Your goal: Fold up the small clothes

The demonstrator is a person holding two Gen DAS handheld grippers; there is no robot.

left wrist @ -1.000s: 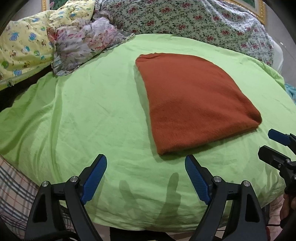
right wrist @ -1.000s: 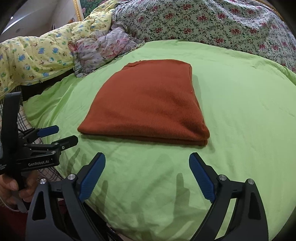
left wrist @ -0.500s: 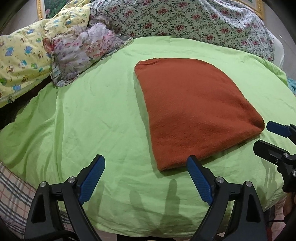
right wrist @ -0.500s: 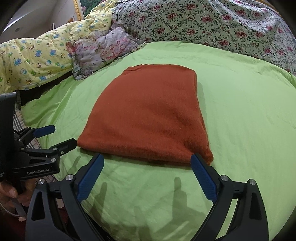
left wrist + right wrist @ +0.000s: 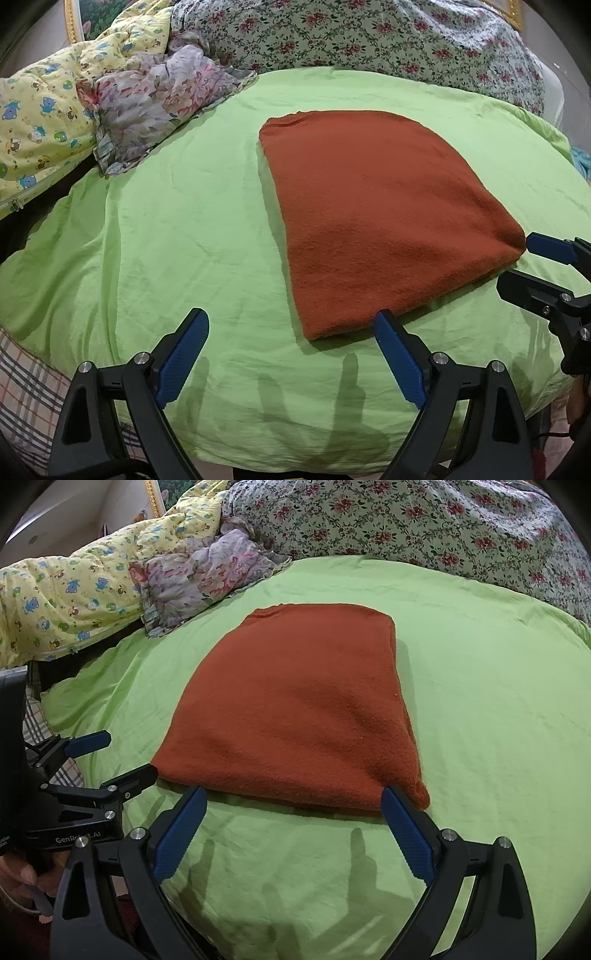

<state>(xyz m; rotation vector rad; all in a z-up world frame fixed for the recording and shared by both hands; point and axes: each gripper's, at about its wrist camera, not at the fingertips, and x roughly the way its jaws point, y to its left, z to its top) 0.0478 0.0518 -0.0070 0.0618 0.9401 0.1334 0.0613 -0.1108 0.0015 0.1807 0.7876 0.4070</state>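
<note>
At the sweater's [image 5: 295,709] near edge, both wide-open grippers, left gripper [image 5: 291,358] and right gripper [image 5: 293,827], should pinch every layer at the corners.

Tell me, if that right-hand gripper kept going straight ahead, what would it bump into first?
Most likely the near folded edge of the rust-orange knit garment; the open right gripper points at it, fingertips almost there, though depth is uncertain.

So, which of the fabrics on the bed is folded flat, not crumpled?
The rust-orange knit garment, lying flat on the green sheet. The pale floral cloth beside the yellow quilt is bunched up.
</note>
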